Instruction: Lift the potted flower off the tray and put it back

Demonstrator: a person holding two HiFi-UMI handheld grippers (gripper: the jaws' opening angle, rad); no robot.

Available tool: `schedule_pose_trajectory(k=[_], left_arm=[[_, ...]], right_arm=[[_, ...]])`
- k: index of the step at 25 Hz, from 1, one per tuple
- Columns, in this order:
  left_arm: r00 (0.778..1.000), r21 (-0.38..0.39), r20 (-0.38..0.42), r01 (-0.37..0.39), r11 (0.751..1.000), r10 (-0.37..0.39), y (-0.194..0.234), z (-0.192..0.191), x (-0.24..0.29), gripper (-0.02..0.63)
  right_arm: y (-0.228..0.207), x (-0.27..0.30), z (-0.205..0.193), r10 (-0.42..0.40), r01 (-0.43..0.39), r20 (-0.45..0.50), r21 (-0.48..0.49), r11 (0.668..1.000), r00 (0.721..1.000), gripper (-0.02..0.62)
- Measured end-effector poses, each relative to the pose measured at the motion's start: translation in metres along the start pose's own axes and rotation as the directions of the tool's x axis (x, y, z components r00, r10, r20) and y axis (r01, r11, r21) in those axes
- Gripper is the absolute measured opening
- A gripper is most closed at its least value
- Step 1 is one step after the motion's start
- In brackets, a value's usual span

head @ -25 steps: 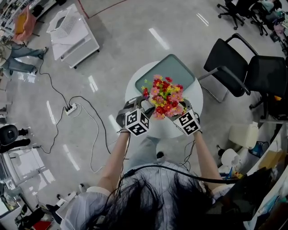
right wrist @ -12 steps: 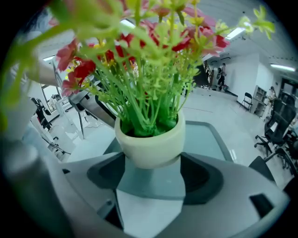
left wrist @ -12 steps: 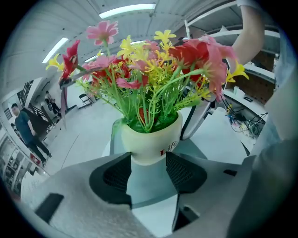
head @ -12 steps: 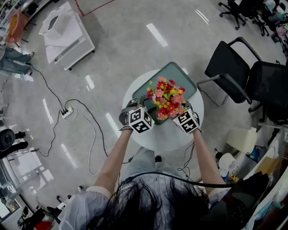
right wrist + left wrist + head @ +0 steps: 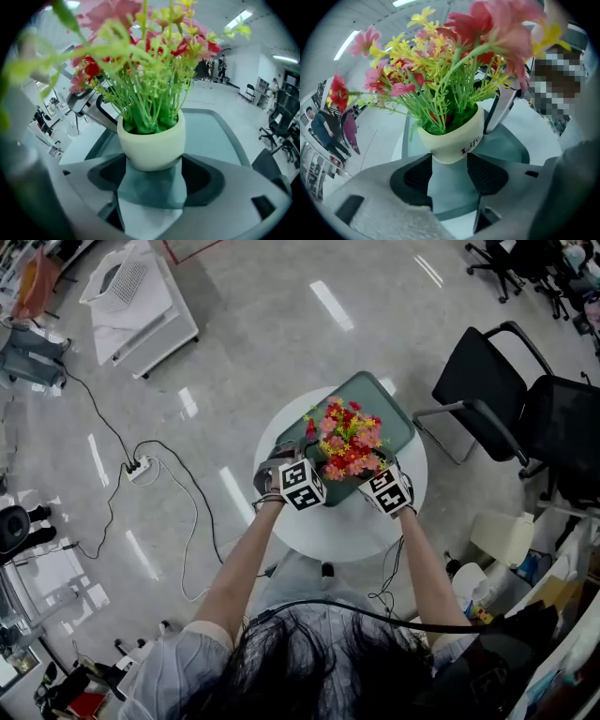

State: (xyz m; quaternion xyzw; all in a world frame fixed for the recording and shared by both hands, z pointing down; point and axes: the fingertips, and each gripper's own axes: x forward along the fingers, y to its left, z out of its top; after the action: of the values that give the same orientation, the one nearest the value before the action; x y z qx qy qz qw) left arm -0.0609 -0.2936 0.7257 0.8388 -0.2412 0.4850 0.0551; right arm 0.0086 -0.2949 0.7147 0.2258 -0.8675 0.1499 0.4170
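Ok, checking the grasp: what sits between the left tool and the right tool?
The potted flower, seen in the head view. Each gripper view shows it clamped between that tool's jaws: left tool, right tool.

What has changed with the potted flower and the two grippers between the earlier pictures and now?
The potted flower, held between the left gripper and the right gripper, moved away from the person, farther over the tray. Nothing was taken or let go. Both pairs of jaws stay on the pot; tray and table stayed in place.
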Motion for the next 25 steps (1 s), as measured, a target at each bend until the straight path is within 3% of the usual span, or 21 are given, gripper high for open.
schedule_pose_trajectory(k=[6, 11, 16, 20, 25], left_arm=[[1.0, -0.042, 0.008, 0.011, 0.999, -0.01, 0.002, 0.0, 0.003, 0.23], [0.999, -0.14, 0.018, 0.032, 0.99, -0.029, -0.002, -0.003, 0.001, 0.232], [0.999, -0.182, 0.031, 0.025, 0.983, -0.02, -0.008, -0.007, -0.015, 0.232], [0.999, -0.233, 0.05, 0.014, 0.972, -0.002, -0.011, -0.009, -0.033, 0.232], [0.991, -0.34, 0.126, 0.001, 0.94, 0.044, -0.022, 0.004, -0.064, 0.23]], right_arm=[[-0.001, 0.005, -0.002, 0.0, -0.001, 0.025, 0.046, 0.999, 1.0, 0.367], [-0.002, 0.006, -0.003, 0.007, -0.007, -0.005, 0.062, 0.998, 1.0, 0.367], [-0.006, -0.006, -0.006, -0.04, 0.04, 0.0, 0.044, 0.998, 0.999, 0.367], [-0.008, -0.029, 0.0, -0.077, 0.071, 0.057, 0.102, 0.992, 0.995, 0.367], [-0.007, -0.067, 0.006, -0.129, 0.097, 0.151, 0.202, 0.975, 0.98, 0.365]])
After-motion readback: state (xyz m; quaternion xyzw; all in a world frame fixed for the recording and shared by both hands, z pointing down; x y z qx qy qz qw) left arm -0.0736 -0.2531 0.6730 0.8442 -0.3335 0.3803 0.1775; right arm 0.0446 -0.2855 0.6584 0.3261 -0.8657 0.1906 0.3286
